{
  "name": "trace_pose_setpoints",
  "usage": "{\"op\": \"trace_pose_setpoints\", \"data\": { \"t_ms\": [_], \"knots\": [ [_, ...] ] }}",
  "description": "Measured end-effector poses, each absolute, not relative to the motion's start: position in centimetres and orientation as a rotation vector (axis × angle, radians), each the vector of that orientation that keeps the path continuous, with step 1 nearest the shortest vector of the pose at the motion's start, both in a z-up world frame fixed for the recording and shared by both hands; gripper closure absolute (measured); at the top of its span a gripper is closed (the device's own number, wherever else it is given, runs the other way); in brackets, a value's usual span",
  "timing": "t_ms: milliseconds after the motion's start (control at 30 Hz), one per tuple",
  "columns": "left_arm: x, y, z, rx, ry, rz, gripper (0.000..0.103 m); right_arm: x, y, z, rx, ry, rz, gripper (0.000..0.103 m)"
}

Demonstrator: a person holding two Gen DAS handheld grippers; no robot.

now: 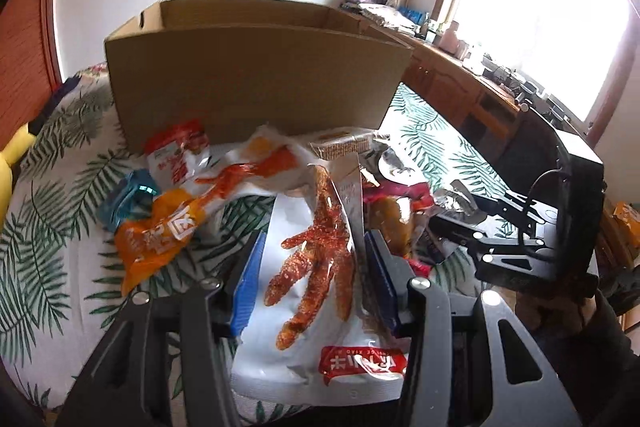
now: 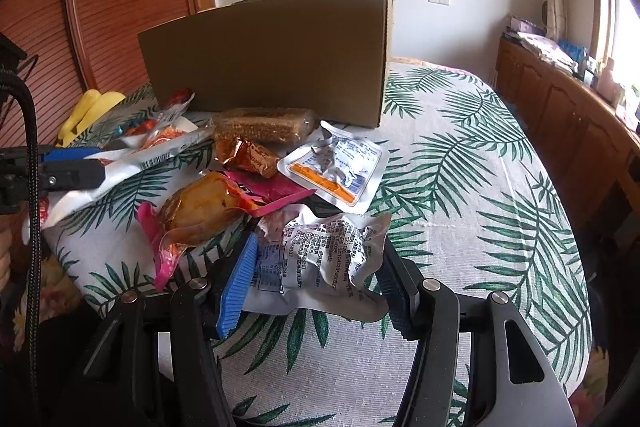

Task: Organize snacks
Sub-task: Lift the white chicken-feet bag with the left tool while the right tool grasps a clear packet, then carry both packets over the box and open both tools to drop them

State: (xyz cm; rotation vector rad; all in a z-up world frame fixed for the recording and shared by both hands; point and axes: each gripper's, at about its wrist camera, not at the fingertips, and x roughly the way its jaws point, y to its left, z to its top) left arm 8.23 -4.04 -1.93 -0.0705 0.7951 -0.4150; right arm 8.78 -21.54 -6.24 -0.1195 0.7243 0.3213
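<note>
Left gripper (image 1: pixel 312 259): clamped on a white chicken-foot packet (image 1: pixel 316 267), blue pads pressed against both of its sides. Packet long and glossy, with a clear window showing a red, spice-coated chicken foot and a red label with white characters at its near end; seen from the right wrist at 9 o'clock, lifted clear of the cloth with a barcode on its back.

Right gripper (image 2: pixel 316 267): closed on a crinkled silver pouch (image 2: pixel 320 259), printed side up with dense black text and a barcode, blue pads pinching its edges.

Heaped at 12 o'clock of the left gripper, on a leaf-print tablecloth (image 2: pixel 460 227): an orange packet (image 1: pixel 160 231) with white characters at 10 o'clock, a red-and-white sachet (image 1: pixel 180 155) just behind it, a teal wrapper (image 1: pixel 128 199) beside. From the right wrist, a pink-edged bag holding a yellow-brown bun (image 2: pixel 200 211) at 11 o'clock, a white pouch with an orange stripe (image 2: pixel 340 171) at 12 o'clock, a brown clear-wrapped cake (image 2: pixel 264 127) farther back.

Behind the heap, an open cardboard box (image 1: pixel 256 83), its near wall touching the rearmost snacks.
</note>
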Motion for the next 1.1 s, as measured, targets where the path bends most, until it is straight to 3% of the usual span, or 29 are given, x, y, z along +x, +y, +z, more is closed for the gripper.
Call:
{"op": "trace_pose_setpoints", "data": {
  "t_ms": [1100],
  "knots": [
    [9.6, -4.0, 3.7, -0.045, 0.654, -0.425, 0.054, 7.5, -21.4, -0.3, -0.133, 0.584, 0.331, 0.043]
  ]
}}
